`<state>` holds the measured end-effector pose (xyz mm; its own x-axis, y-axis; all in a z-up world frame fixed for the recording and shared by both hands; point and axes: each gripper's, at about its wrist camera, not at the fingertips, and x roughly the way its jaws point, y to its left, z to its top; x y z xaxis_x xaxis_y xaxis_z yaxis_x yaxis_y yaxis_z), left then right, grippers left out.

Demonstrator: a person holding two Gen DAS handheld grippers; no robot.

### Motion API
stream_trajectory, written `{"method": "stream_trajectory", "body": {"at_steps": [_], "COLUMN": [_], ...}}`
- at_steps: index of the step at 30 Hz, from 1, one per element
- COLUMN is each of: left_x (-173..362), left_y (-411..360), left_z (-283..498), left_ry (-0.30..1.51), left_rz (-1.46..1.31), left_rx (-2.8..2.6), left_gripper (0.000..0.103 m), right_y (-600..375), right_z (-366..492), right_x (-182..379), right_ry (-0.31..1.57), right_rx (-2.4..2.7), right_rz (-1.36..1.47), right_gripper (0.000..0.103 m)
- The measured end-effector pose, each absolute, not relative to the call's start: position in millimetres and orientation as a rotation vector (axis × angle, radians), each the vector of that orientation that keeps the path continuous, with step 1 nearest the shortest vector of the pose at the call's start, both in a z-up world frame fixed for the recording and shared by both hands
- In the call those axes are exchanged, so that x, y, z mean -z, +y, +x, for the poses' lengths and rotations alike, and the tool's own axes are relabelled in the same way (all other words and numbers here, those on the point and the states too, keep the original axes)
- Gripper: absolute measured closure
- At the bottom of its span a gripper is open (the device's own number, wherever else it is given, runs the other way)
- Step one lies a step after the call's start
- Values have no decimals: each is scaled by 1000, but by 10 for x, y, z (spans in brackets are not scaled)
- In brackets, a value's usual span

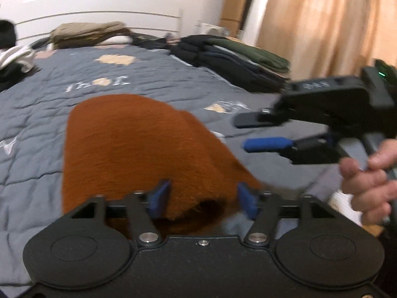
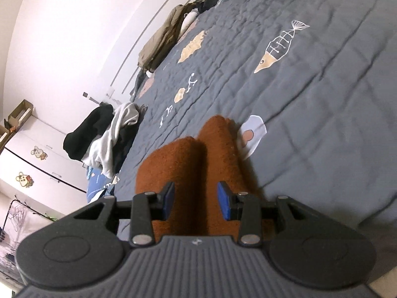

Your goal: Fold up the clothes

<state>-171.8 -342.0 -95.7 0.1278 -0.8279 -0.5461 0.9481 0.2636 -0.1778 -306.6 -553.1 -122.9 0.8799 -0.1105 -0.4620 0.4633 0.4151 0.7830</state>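
Hovering over a bed [image 1: 49,124] covered in a grey quilt with fish and cat motifs, you hold a gripper in each hand above a rust-brown knit garment [image 1: 129,144]. The garment lies folded into a long, rounded shape on the quilt, close to the bed's near edge, with its length running away toward the head of the bed. In the right wrist view it shows two soft lengthwise ridges with a shadowed crease between them.

Your left gripper [image 1: 203,198] sits at the garment's near end. Its jaws stand wide, with the blue pads [image 1: 161,198] on either side of the knit fabric and not pressing on it.

Your right gripper [image 1: 242,134] is over the quilt, just beside the garment's right side, with your right hand [image 1: 367,181] wrapped around its handle. Its jaws are partly apart, one finger black and one blue, and the gap between them is empty. The whole left wrist view is slightly blurred.

A stack of dark folded clothes [image 1: 235,62], topped with an olive piece, rests along the bed's right edge. A khaki folded pile [image 1: 91,33] lies at the head edge, against the white headboard [image 1: 99,7]. A loose heap of black and white clothes [image 2: 99,136] sits at the left edge. Beige curtains [image 1: 322,24] hang beyond the bed's right side.
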Motion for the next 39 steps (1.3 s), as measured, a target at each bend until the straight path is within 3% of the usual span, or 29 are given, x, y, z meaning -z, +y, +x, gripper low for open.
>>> {"method": "stream_trajectory", "body": {"at_steps": [8,19,30,33,35,39], "left_x": [648,395,446,463,451,457], "left_y": [-3123,-2584,-2606,-2622,-2646,-2737], "left_z": [-1663,-828,-685,-712,-792,-1089], "left_ry": [618,669,730,729,687,548], "left_rz": [167,-240,-206,-145,-55,203], "left_rx": [1369,1110,1060,1061,1059,1081], "left_gripper": [34,29,29,29,29,29], "right_y": [-5437,-5581,-5734,-5707,-5689,-5716], "right_z": [-2840,-2294,-1884,-1851,-1851,-1898], "right_x": [1125,1058,1312,1245,1160,980], "right_ry": [426,561,595,581,563,497], "right_rx": [263,182,152,159,151,151], "right_rz": [1026,913,1005,992,962,942], "right_gripper": [60,55,53,61,74,81]}}
